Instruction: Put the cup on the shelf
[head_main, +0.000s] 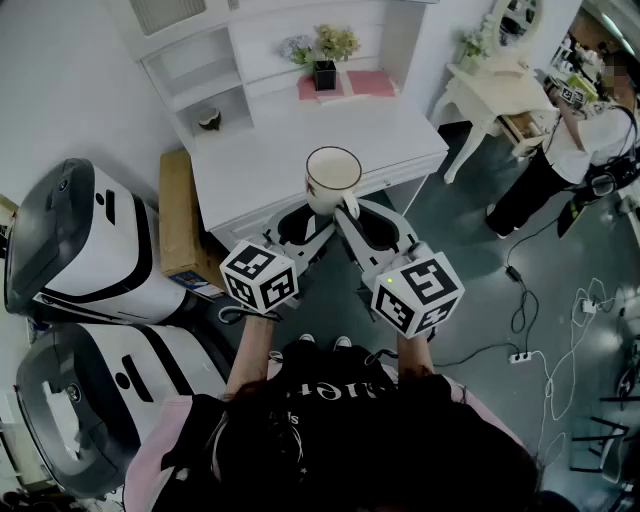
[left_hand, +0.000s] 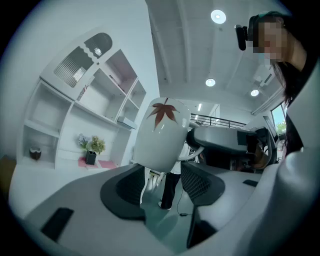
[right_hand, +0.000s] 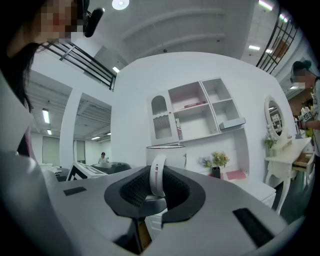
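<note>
A white cup (head_main: 333, 175) with a red maple leaf on its side (left_hand: 160, 135) hangs in the air in front of the white desk (head_main: 290, 150). My right gripper (head_main: 352, 212) is shut on the cup's handle (right_hand: 157, 175), which stands upright between its pads; the cup body (right_hand: 167, 154) shows just behind. My left gripper (head_main: 305, 222) is open, its jaws spread wide just below the cup's base (left_hand: 162, 182), and the pads do not press on it. The white shelf unit (head_main: 215, 80) stands at the back of the desk, its compartments (right_hand: 200, 110) mostly empty.
A dark flower pot (head_main: 325, 62) and pink items sit on the desk; a small dark bowl (head_main: 210, 120) is in a lower shelf compartment. Two large white-and-black machines (head_main: 80, 250) and a wooden bench (head_main: 180, 215) are at left. A dressing table (head_main: 500, 90), a person (head_main: 570, 150) and floor cables (head_main: 560, 320) are at right.
</note>
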